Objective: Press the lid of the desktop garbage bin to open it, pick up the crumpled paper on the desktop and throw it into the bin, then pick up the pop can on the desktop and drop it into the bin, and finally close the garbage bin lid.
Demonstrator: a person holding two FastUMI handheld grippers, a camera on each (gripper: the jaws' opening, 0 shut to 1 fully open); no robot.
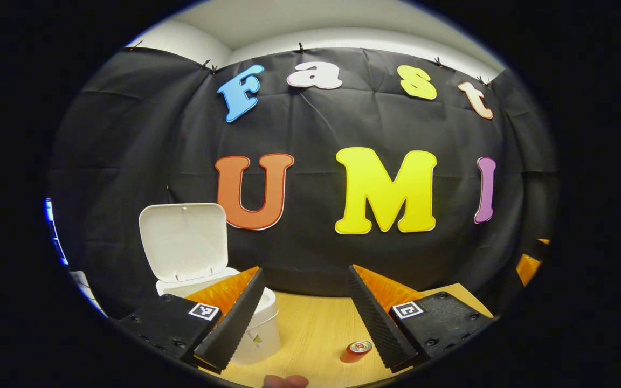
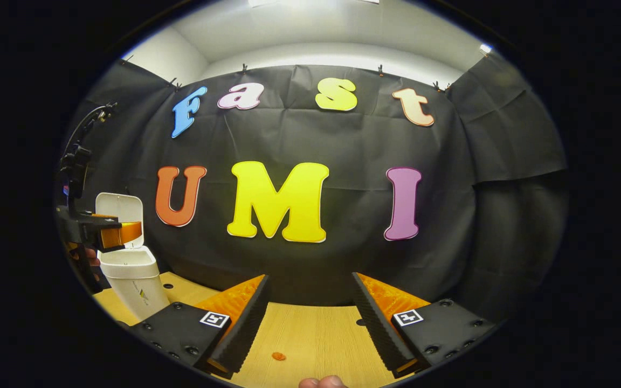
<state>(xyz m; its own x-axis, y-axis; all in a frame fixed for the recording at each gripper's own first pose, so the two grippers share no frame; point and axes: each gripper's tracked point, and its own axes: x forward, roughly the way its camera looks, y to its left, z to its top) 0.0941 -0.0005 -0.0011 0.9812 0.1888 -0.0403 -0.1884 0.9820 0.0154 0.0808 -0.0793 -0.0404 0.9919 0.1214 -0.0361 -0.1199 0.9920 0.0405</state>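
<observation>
Bin: the white desktop garbage bin (image 1: 259, 334) stands near the desk's (image 1: 316, 334) back left corner, its lid (image 1: 184, 242) swung up and standing open against the booth's black wall (image 1: 316, 134).
Can: the pop can (image 1: 356, 351) lies on its side on the wooden desk, well apart from the bin and just beside the left gripper's right finger in the left gripper view.
Left gripper: the left gripper (image 1: 308, 315) is held above the desk with fingers spread wide and nothing between them; in the right gripper view it hangs over the bin's open mouth.
Right gripper: the right gripper (image 2: 308, 323) is spread apart too, empty, above bare desk with a small orange speck (image 2: 278, 356) on the wood between its fingers.
Paper: not made out on the desk.
</observation>
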